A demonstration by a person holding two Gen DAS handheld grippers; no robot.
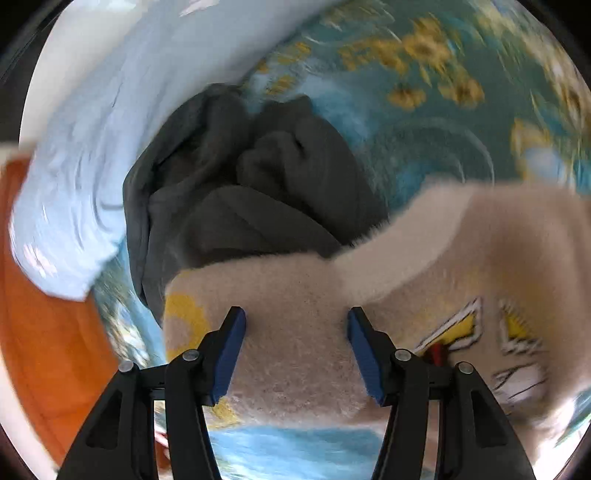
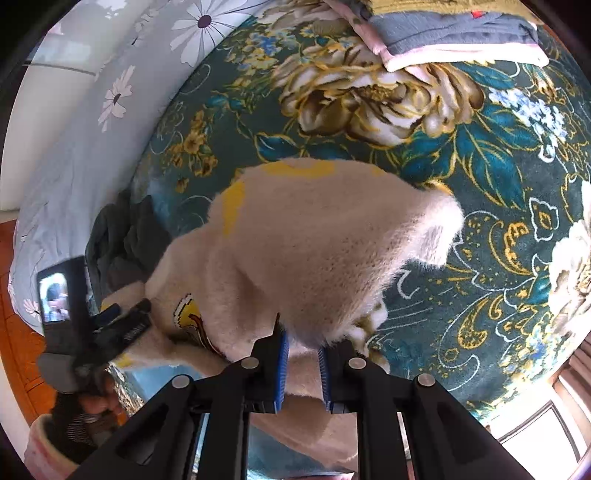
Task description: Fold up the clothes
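Observation:
A fuzzy cream sweater (image 2: pixel 314 240) with yellow patches and a cartoon print lies bunched on the teal floral blanket (image 2: pixel 480 258). My right gripper (image 2: pixel 303 341) is shut on a fold of the sweater's edge and lifts it. My left gripper (image 1: pixel 295 325) is open, its blue pads either side of the sweater (image 1: pixel 295 354) just below them; it also shows in the right wrist view (image 2: pixel 122 317) at the sweater's left side. A crumpled dark grey garment (image 1: pixel 236 192) lies beyond the sweater, also seen in the right wrist view (image 2: pixel 118 240).
A light blue daisy-print sheet (image 2: pixel 92 129) covers the bed's left side, seen as pale blue cloth (image 1: pixel 96 155) in the left wrist view. A folded grey and pink garment (image 2: pixel 454 33) lies at the far end. Orange wooden floor (image 1: pixel 40 314) is at the left. A window (image 2: pixel 546 435) is at lower right.

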